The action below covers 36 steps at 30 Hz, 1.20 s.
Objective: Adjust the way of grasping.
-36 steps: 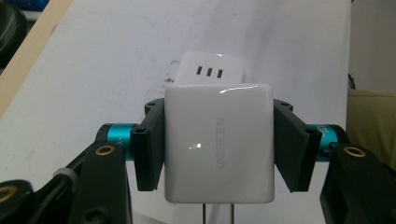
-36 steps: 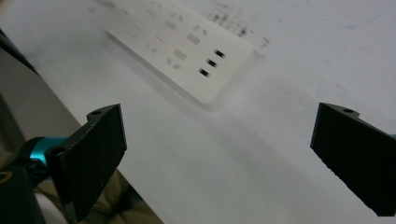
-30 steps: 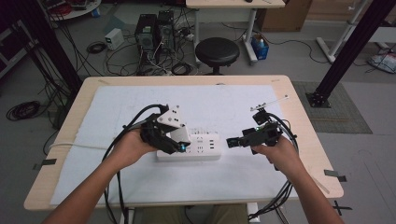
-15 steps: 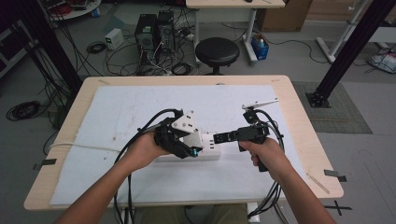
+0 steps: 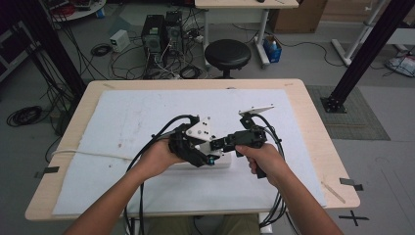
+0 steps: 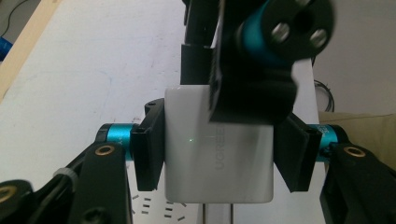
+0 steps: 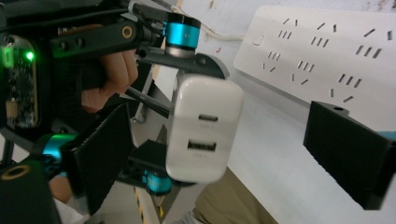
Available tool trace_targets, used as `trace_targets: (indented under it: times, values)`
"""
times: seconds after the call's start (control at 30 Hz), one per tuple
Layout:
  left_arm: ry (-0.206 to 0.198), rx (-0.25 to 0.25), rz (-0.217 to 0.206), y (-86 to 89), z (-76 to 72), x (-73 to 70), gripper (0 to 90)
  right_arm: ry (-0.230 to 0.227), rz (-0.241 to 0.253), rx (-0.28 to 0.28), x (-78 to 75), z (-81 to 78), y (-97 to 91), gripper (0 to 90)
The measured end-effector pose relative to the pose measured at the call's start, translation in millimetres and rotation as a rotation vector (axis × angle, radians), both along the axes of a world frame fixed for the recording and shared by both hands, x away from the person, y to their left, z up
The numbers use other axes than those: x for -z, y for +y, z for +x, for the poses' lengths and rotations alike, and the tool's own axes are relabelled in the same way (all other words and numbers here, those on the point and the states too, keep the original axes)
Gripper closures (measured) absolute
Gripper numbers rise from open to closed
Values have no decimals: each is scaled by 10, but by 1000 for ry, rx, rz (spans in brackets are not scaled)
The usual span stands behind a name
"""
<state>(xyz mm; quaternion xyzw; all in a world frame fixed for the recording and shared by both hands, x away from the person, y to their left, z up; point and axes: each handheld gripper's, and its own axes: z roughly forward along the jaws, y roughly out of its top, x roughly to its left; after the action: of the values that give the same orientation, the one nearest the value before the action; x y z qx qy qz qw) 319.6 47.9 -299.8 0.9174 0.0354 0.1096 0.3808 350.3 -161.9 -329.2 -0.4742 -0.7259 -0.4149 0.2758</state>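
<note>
Closer now, right gripper (image 5: 219,145) jaws narrowing, seemingly untouching, around the charger (image 6: 218,144) clamped by left gripper (image 6: 219,154).

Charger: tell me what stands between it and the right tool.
Nothing visible. The charger sits clamped in the left tool, in the gap of the right tool, whose jaws have been closing without touching it.

Even, soft overhead light covers the high view; the white mat on the pale wooden counter (image 5: 313,122) reads bright, the surrounding floor dimmer. Shadows are faint. In the left gripper view the near black-and-teal hand-held gripper (image 6: 261,60) is blurred. In the right gripper view the glossy white boxy charger (image 7: 203,126) is softly smeared, edges out of focus.
</note>
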Motion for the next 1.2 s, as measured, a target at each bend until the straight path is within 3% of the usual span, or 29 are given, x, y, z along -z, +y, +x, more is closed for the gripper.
trace_targets:
  times: [0.07,0.13,0.2,0.4,0.63,0.83,0.9,0.97,1.0,1.1,1.13,1.2]
  values:
    - [-3,2,3,-9,0,3,425,20,29,7,17,16,2,167]
    - [-6,4,4,-17,-1,7,425,32,44,6,34,27,4,245]
    - [-6,5,6,-23,3,12,424,49,54,1,58,32,9,256]
    - [-16,1,12,-30,8,25,424,82,95,18,106,36,-11,418]
    - [-34,9,24,-50,3,35,424,103,116,7,165,47,-18,537]
    - [-85,-12,64,-94,-19,42,424,136,147,12,214,64,-23,618]
    - [-87,-34,69,-111,-17,42,421,135,155,24,234,79,-35,619]
    - [-54,-83,66,-103,14,35,273,113,146,45,248,91,-65,619]
    - [-43,-92,67,-75,28,29,244,94,139,55,261,97,-97,619]
    - [-4,-127,75,47,69,25,235,62,114,97,278,106,-246,619]
    - [12,-145,84,96,89,28,203,21,84,125,293,108,-367,619]
    - [45,-170,102,212,126,44,203,-5,59,133,294,105,-426,619]
